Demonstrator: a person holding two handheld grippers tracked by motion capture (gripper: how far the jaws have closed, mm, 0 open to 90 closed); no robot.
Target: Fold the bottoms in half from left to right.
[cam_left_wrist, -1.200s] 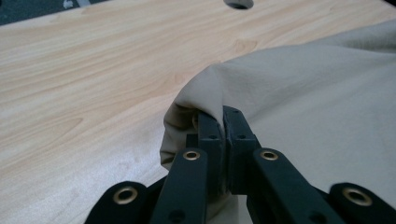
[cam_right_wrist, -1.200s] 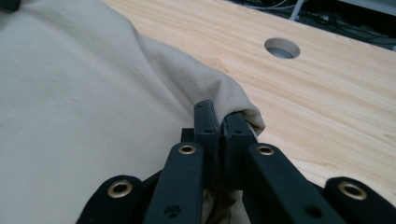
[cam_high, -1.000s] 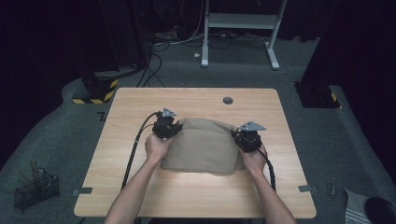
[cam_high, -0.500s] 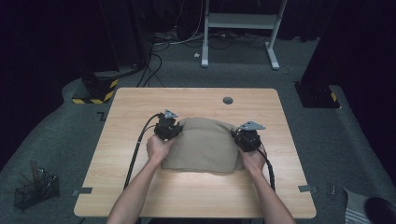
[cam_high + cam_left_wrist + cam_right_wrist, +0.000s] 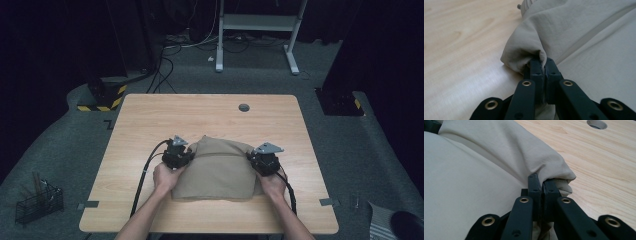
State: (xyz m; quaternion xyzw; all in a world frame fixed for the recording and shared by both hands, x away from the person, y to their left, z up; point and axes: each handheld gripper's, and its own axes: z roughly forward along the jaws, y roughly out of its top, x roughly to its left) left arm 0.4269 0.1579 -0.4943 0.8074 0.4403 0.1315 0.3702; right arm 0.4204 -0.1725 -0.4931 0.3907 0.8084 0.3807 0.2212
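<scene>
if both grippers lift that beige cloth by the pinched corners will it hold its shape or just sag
It will probably sag: the cloth bunches into soft folds where the left gripper pinches it, so it looks floppy. It seems light, since thin pinches at the left and the right gripper hold it. It likely slides easily on the smooth wooden table and cannot roll or tip.

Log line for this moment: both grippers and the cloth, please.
left gripper: shut on beige cloth left edge | right gripper: shut on cloth right edge | cloth: folded over, on table
</scene>
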